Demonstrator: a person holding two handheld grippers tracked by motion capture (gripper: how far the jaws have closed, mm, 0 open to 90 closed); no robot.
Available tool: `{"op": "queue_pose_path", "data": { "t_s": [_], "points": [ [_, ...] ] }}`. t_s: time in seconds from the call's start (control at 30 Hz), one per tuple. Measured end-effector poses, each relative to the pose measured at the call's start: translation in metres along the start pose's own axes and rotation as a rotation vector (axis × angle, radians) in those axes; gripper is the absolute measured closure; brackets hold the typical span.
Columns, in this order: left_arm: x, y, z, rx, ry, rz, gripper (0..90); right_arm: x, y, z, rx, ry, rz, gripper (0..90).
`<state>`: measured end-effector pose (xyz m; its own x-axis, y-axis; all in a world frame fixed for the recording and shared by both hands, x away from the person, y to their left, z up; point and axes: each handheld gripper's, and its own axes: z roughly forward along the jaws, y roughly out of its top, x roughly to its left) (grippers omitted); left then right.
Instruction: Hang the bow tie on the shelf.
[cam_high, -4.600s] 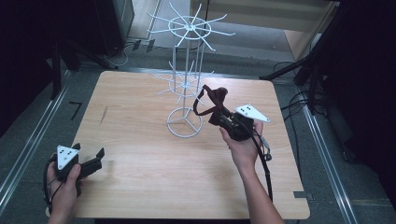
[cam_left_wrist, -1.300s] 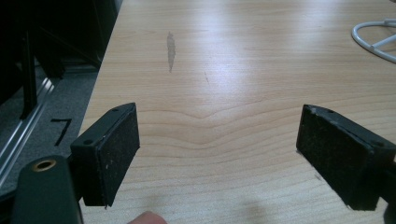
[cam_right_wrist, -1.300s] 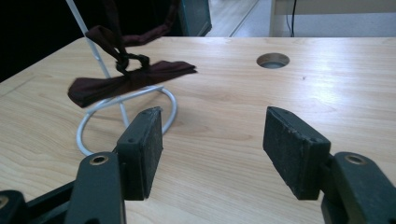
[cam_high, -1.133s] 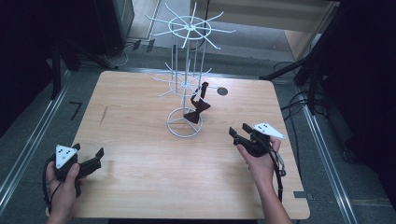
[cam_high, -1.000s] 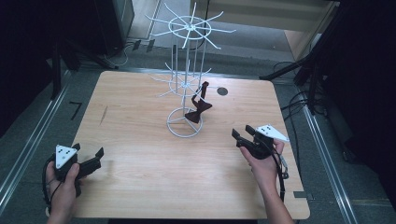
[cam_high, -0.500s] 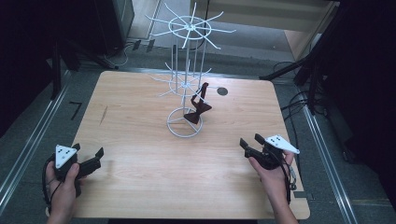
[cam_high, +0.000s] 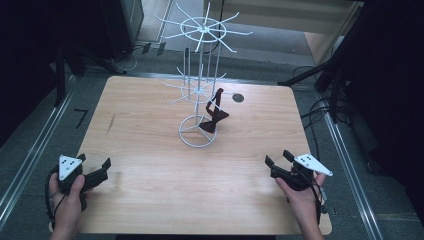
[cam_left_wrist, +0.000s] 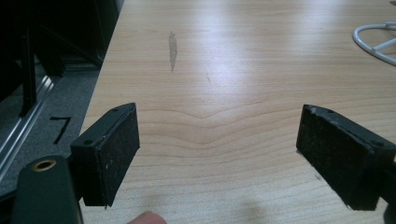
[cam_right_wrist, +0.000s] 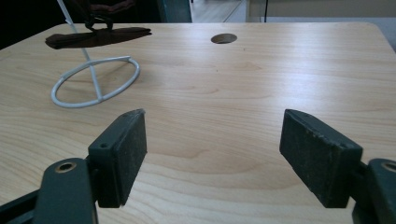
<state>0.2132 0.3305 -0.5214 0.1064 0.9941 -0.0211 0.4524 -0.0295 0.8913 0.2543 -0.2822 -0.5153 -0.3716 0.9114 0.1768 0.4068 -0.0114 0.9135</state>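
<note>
Dark brown strap-like item (cam_high: 214, 114), probably leather, draped limp from white wire rack (cam_high: 199, 90), lower end on the base ring; left gripper (cam_high: 95, 170) and right gripper (cam_high: 278, 162) both spread, the right's jaws having just been opening, empty.

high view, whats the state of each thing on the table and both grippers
wire rack: upright on the table, ring base flat.
dark strap: hanging from a lower arm of the rack, its bottom end resting over the ring base.
left gripper: jaws open, nothing between them.
right gripper: jaws open and just been widening, nothing between them.
</note>
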Motion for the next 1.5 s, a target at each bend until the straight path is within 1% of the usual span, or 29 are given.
{"op": "queue_pose_path", "data": {
  "t_s": [0.2,0.33,0.43,0.53,0.63,0.83,0.87,0.97,1.03,1.1,1.17,1.27,1.3,1.33,1.37,1.4,1.47,1.5],
  "points": [
    [0.0,0.0,0.0,0.002,0.003,0.002,14.3,-0.012,-0.006,-0.016,-0.009,-0.027,0.003,21.4],
    [0.0,0.0,0.0,0.007,0.001,0.002,14.3,-0.02,-0.01,-0.024,-0.018,-0.044,0.018,20.6],
    [0.0,0.0,-0.001,0.01,-0.001,0.005,14.2,-0.025,-0.014,-0.03,-0.019,-0.054,0.017,20.5],
    [0.0,0.0,-0.001,0.007,-0.002,0.001,14.2,-0.03,-0.018,-0.035,-0.015,-0.067,0.004,20.2],
    [0.0,0.0,-0.001,0.009,0.0,0.005,14.2,-0.036,-0.022,-0.04,-0.014,-0.086,0.007,20.1],
    [0.0,0.0,-0.001,0.005,0.001,0.003,14.2,-0.048,-0.03,-0.049,-0.02,-0.107,0.032,20.1],
    [0.0,0.0,-0.001,0.004,0.001,0.003,14.2,-0.05,-0.031,-0.05,-0.022,-0.116,0.039,20.1],
    [0.0,0.0,-0.001,0.004,-0.001,0.002,14.2,-0.056,-0.034,-0.054,-0.033,-0.151,0.039,19.6],
    [-0.001,0.0,-0.001,0.003,0.0,0.002,14.2,-0.06,-0.037,-0.056,-0.038,-0.161,0.063,15.7],
    [-0.001,0.0,-0.001,0.002,0.0,0.002,14.2,-0.063,-0.039,-0.058,-0.032,-0.183,0.063,14.9],
    [0.0,0.0,-0.001,0.002,0.0,0.003,14.2,-0.064,-0.042,-0.059,-0.024,-0.184,0.078,14.6],
    [-0.001,0.0,-0.001,0.003,0.001,0.004,14.3,-0.066,-0.045,-0.061,-0.031,-0.171,0.083,13.4],
    [-0.001,0.0,-0.001,0.003,0.0,0.004,14.3,-0.066,-0.046,-0.061,-0.03,-0.171,0.074,13.4],
    [-0.001,0.0,-0.001,0.003,0.0,0.004,14.3,-0.066,-0.048,-0.061,-0.03,-0.169,0.078,13.4],
    [0.0,0.0,-0.001,0.003,-0.001,0.004,14.2,-0.067,-0.049,-0.061,-0.031,-0.171,0.073,13.4],
    [0.0,0.0,-0.001,0.003,-0.001,0.003,14.2,-0.067,-0.049,-0.062,-0.024,-0.176,0.082,13.4],
    [-0.001,0.0,-0.001,0.009,0.0,0.008,14.3,-0.068,-0.05,-0.063,-0.036,-0.18,0.078,13.6],
    [-0.001,0.0,-0.001,0.008,0.0,0.008,14.2,-0.068,-0.05,-0.063,-0.033,-0.181,0.084,13.6]
  ]
}}
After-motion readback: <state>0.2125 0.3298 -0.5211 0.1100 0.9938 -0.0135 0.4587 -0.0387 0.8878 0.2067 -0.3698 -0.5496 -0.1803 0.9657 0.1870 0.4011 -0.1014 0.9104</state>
